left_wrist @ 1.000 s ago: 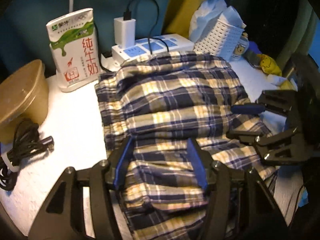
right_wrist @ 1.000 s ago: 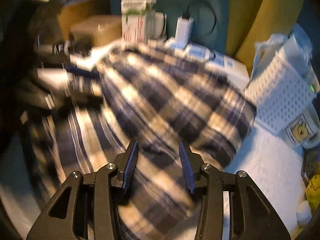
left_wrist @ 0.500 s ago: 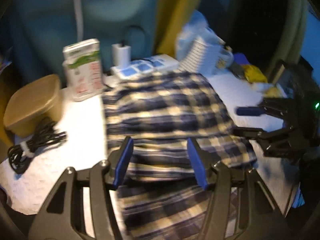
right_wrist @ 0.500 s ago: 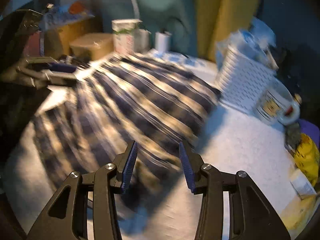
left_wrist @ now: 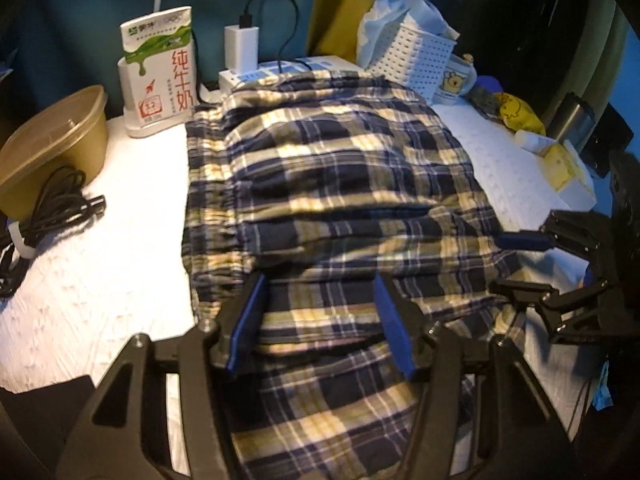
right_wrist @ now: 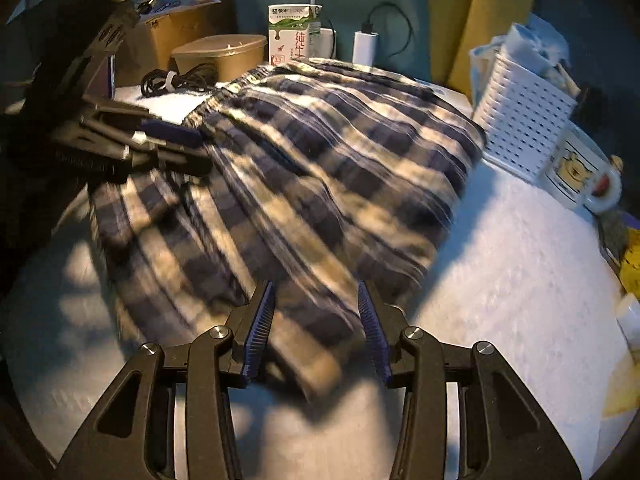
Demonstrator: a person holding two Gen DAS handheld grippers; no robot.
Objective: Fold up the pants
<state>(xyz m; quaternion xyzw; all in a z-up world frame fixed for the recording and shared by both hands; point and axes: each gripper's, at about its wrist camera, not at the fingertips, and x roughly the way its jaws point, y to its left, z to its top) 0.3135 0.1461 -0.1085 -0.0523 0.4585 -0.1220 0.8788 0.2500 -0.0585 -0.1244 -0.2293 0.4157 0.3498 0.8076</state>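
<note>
The left gripper [left_wrist: 320, 316] hangs above the near part of the plaid pants [left_wrist: 340, 184], its blue-padded fingers [left_wrist: 250, 320] apart with only cloth seen below them and nothing pinched. The right gripper [right_wrist: 316, 320] hangs over the pants' [right_wrist: 320, 168] near corner in its own view, its ribbed fingers [right_wrist: 260, 320] likewise apart and gripping nothing; in the left wrist view it shows at 3 o'clock [left_wrist: 520, 264], at the pants' right edge. The pants lie folded in a thick stack in the middle of the counter [left_wrist: 92, 256], which is covered in white textured cloth; their gathered waistband runs along the stack's left side toward 11 o'clock. Bare white cloth lies open at 9 o'clock of the pants and again at 3 o'clock, up to the counter's right edge. At 12 o'clock the pants' far edge lies against a white power strip [left_wrist: 280, 72] with a charger plugged in. A milk carton [left_wrist: 160, 72] stands at 11 o'clock, a brown lidded bowl [left_wrist: 52, 144] at 10 o'clock with a coiled black cable [left_wrist: 52, 204] just beside it. At 1 o'clock stands a white perforated basket [left_wrist: 412, 56] with a cartoon mug [left_wrist: 456, 80] just beside it, and small yellow items sit near the right edge at 2 o'clock. Behind it all rises a teal wall with a yellow curtain [left_wrist: 340, 4].
</note>
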